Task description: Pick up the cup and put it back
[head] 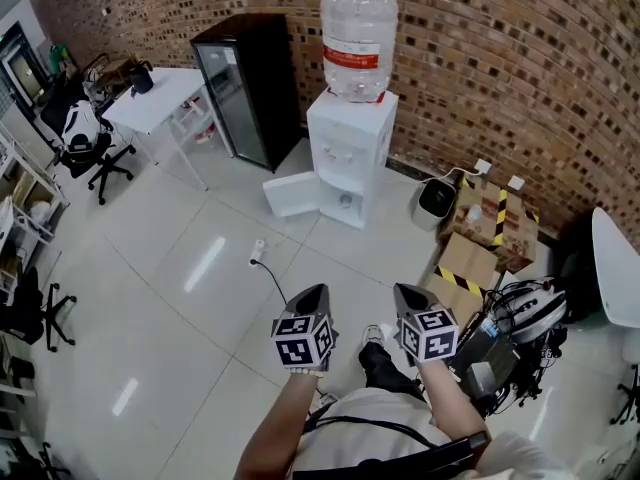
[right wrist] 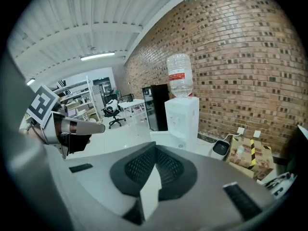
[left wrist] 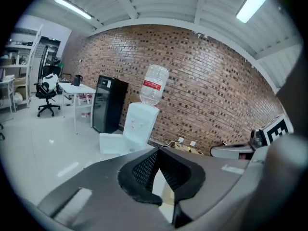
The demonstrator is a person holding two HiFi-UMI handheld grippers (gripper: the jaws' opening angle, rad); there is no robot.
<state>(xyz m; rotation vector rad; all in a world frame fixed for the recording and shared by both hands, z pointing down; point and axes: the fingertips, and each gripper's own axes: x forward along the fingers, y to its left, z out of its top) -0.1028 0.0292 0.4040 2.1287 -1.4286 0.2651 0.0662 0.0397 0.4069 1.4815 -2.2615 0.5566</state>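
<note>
I cannot make out a cup clearly in any view. A white water dispenser [head: 350, 153] with a clear bottle [head: 358, 43] on top stands against the brick wall, its lower door [head: 290, 194] swung open. Something small and pale sits in the lower compartment [head: 345, 200], too small to tell. My left gripper [head: 312, 292] and right gripper [head: 403, 292] are held side by side at waist height, pointing at the dispenser from well back. Both are shut with nothing between the fingers. The dispenser [left wrist: 139, 124] lies ahead of the left jaws, and the dispenser [right wrist: 182, 117] ahead of the right.
A black fridge [head: 250, 88] stands left of the dispenser, with a white table [head: 155, 98] and office chair [head: 85, 138] beyond it. A small bin [head: 437, 198] and cardboard boxes [head: 490, 228] sit to the right. A power strip with its cable [head: 257, 253] lies on the tiled floor.
</note>
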